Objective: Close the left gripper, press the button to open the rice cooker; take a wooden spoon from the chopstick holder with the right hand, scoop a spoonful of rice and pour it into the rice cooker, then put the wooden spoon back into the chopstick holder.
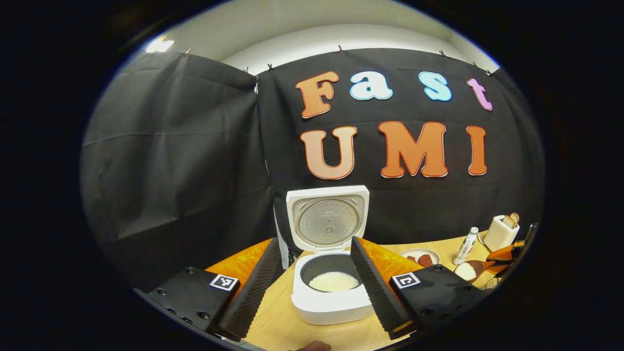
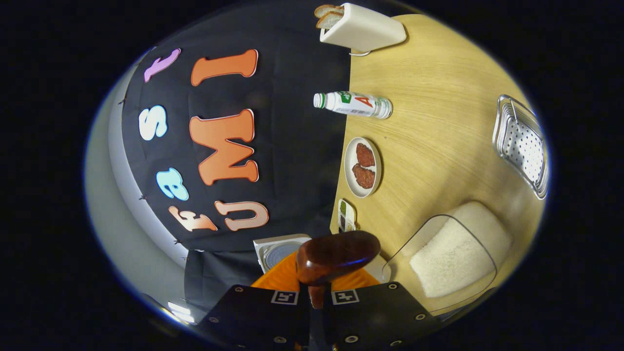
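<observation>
Left gripper (image 1: 316, 287): its fingers stood spread apart and gripped nothing, framing the rice cooker (image 1: 331, 292) just beyond them in the left gripper view.
Right gripper (image 2: 317, 300): the jaws were clenched on the handle of the wooden spoon (image 2: 336, 256), whose bowl stuck out just ahead of them; the view was rolled sideways.
Spoon load: in the left gripper view, far right, the spoon bowl (image 1: 469, 269) carried a white heap of rice.
Rice container (image 2: 451, 258): a clear, shallow tub of rice sat on the table (image 2: 438, 136) just beside the spoon.
Cooker state: lid (image 1: 327, 217) was up and upright, and the inner pot (image 1: 332, 278) already held a layer of white rice.
Handling judgement: the spoon looked stiff and light, best gripped on the handle well back from the bowl; loose grains would likely spill if it tipped early.
Farther off: a plate of meat (image 2: 363, 165), a bottle (image 2: 353, 105) and a toaster (image 2: 363, 29) with bread stood toward the wall; a metal tray (image 2: 524, 146) lay well apart.
Chopstick holder: I could not tell where it stood.
</observation>
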